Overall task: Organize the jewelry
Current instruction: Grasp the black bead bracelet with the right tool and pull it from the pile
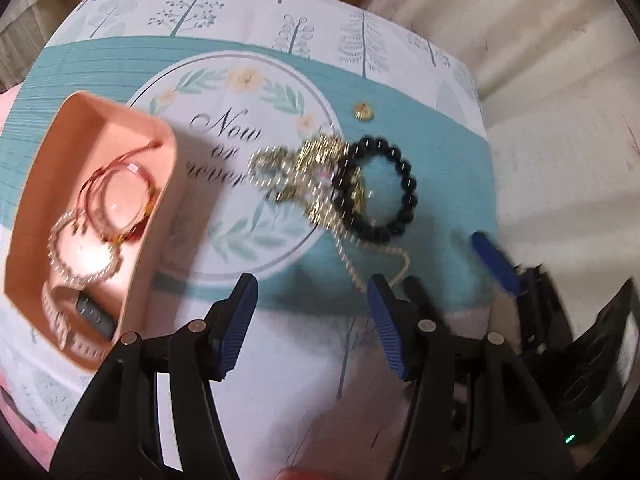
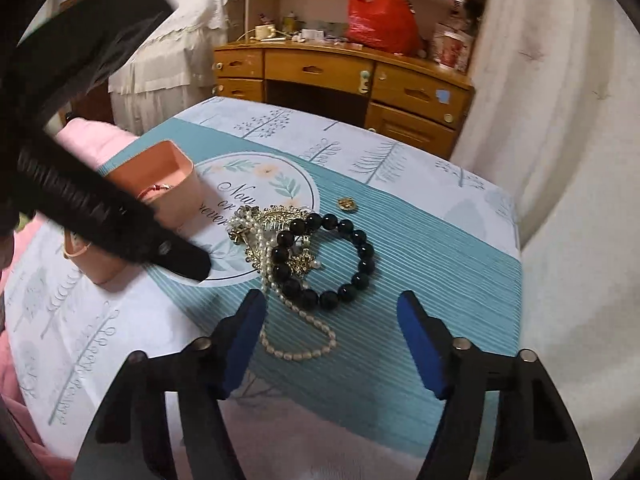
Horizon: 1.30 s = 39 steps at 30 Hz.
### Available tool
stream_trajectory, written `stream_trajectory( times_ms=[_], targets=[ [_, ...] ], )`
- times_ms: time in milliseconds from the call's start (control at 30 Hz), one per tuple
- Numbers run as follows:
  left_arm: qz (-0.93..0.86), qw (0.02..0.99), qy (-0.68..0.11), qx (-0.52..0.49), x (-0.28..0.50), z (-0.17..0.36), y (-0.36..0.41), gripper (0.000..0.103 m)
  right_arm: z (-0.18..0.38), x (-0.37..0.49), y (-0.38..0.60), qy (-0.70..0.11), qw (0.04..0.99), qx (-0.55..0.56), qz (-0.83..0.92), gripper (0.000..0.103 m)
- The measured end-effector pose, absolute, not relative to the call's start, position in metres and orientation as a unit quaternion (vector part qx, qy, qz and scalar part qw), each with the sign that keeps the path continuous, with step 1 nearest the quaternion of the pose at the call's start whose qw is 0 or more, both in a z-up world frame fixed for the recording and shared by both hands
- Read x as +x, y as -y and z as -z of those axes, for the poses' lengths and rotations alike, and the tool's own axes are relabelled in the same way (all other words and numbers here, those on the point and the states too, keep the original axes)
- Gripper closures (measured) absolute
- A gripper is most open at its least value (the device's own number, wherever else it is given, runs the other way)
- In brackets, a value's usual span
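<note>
A tangle of jewelry lies mid-table: gold pieces (image 1: pixel 316 160) (image 2: pixel 276 220), a black bead bracelet (image 1: pixel 408 184) (image 2: pixel 362 240) and a pearl strand (image 1: pixel 352 268) (image 2: pixel 296 352). A small gold round piece (image 1: pixel 363 111) (image 2: pixel 347 203) sits apart behind them. The pink box (image 1: pixel 156 248) (image 2: pixel 180 196) at the left holds a red bracelet (image 1: pixel 116 196), a pearl bracelet (image 1: pixel 80 252) and a pink watch band (image 1: pixel 60 320). My left gripper (image 1: pixel 312 284) hovers open just short of the tangle, nothing between its pads. My right gripper (image 2: pixel 330 300) stands open over the pearl strand and bracelet edge, its pads clear of them.
The table wears a teal and white printed cloth (image 2: pixel 440 240); its right edge drops off beside a white curtain (image 2: pixel 560 160). A wooden desk (image 2: pixel 320 68) with a red bag (image 2: pixel 380 20) stands behind. Pink bedding (image 2: pixel 92 140) lies at the left. The two grippers work close together.
</note>
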<state>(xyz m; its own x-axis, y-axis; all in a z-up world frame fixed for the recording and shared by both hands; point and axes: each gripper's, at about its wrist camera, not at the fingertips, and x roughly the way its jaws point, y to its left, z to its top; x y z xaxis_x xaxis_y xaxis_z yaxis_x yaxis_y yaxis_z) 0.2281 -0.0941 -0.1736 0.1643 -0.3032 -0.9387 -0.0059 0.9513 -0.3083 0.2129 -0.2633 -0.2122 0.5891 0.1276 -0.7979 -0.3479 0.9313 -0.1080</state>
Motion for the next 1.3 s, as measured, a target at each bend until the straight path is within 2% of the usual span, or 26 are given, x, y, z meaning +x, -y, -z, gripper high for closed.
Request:
stream_trajectory(
  times_ms=[200,267,700,800,867,1033,1300],
  targets=[
    [0.107,0.764,-0.621,-0.138,0.25,0.181,0.106,0.069,0.242,0.231,0.249,-0.44,0.872,-0.134,-0.17,0.063],
    [0.112,0.766,-0.618,-0.138,0.256,0.184,0.111,0.076,0.249,0.236,0.246,-0.437,0.87,-0.134,-0.184,0.064],
    [0.086,0.756,-0.635,-0.131,0.282,0.21,0.118,0.083,0.278,0.263,0.242,-0.442,0.859,-0.12,-0.23,0.066],
    [0.087,0.759,-0.632,-0.131,0.287,0.214,0.115,0.084,0.282,0.27,0.24,-0.449,0.854,-0.114,-0.238,0.071],
    [0.09,0.759,-0.633,-0.12,0.289,0.215,0.118,0.083,0.282,0.271,0.245,-0.45,0.853,-0.112,-0.238,0.082],
    [0.097,0.747,-0.645,-0.127,0.287,0.217,0.123,0.084,0.284,0.271,0.26,-0.473,0.847,-0.097,-0.224,0.086],
    [0.111,0.733,-0.658,-0.131,0.279,0.218,0.129,0.084,0.288,0.282,0.311,-0.512,0.84,0.048,-0.17,0.088]
  ],
)
